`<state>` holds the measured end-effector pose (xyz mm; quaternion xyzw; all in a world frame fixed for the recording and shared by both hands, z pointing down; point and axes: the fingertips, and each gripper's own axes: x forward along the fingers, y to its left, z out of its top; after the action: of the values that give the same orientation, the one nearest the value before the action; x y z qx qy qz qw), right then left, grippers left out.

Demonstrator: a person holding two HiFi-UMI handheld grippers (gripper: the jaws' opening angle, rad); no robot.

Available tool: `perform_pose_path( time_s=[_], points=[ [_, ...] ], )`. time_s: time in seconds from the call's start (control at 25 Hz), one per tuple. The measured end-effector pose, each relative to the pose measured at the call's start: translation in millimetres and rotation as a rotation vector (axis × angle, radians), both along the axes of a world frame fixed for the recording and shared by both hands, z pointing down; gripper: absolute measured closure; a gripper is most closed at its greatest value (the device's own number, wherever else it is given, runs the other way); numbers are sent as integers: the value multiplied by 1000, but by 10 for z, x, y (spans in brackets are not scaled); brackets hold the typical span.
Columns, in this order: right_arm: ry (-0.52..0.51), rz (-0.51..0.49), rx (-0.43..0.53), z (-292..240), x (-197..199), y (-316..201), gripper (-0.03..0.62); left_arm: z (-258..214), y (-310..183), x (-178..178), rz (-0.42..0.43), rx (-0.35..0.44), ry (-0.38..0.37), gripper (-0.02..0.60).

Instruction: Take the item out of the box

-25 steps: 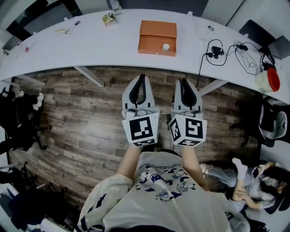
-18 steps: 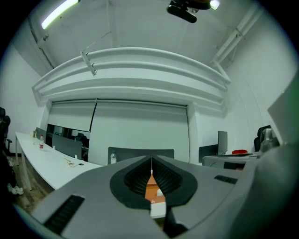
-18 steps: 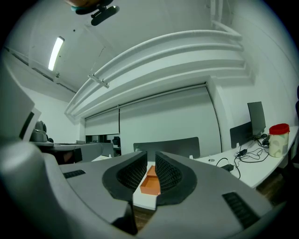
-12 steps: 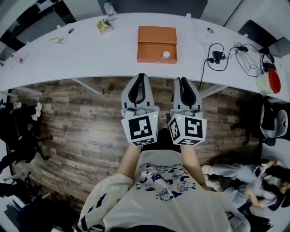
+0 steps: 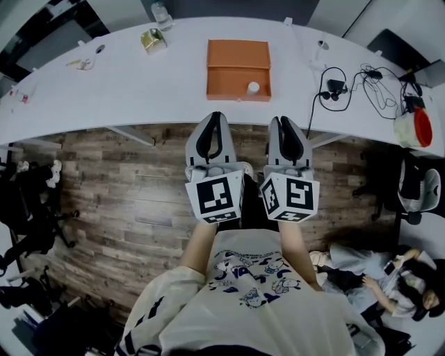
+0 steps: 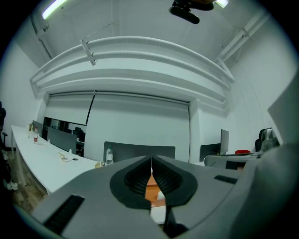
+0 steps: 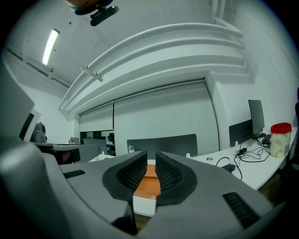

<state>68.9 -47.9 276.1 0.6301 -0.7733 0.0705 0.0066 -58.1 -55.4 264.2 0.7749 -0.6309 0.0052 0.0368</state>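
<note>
An orange box lies open on the white table, with a small white item in its near right corner. My left gripper and right gripper hang side by side over the wooden floor, short of the table's near edge, both pointing level at the box. Both are shut with nothing between the jaws. In the left gripper view the box and the white item show below the closed tips. The right gripper view shows the box beyond its jaws.
Black cables and an adapter lie right of the box, and a red-lidded jar stands at the far right. A bottle and a small yellowish object sit back left. Office chairs stand left; a person sits on the floor at right.
Both grippers have moved together towards the table, and the box and table edge now sit nearer in the head view. The jaws stayed shut.
</note>
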Motion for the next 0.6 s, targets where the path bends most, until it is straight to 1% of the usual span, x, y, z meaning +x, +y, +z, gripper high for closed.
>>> perform_pose_path(
  time_s=[0.32,0.6],
  points=[
    [-10,-21,-32,129,27,-522,537,105,-485,35,-21,-27,-13,560],
    [-11,-60,-65,222,37,-964,537,181,-894,67,-51,-53,-15,560]
  ],
)
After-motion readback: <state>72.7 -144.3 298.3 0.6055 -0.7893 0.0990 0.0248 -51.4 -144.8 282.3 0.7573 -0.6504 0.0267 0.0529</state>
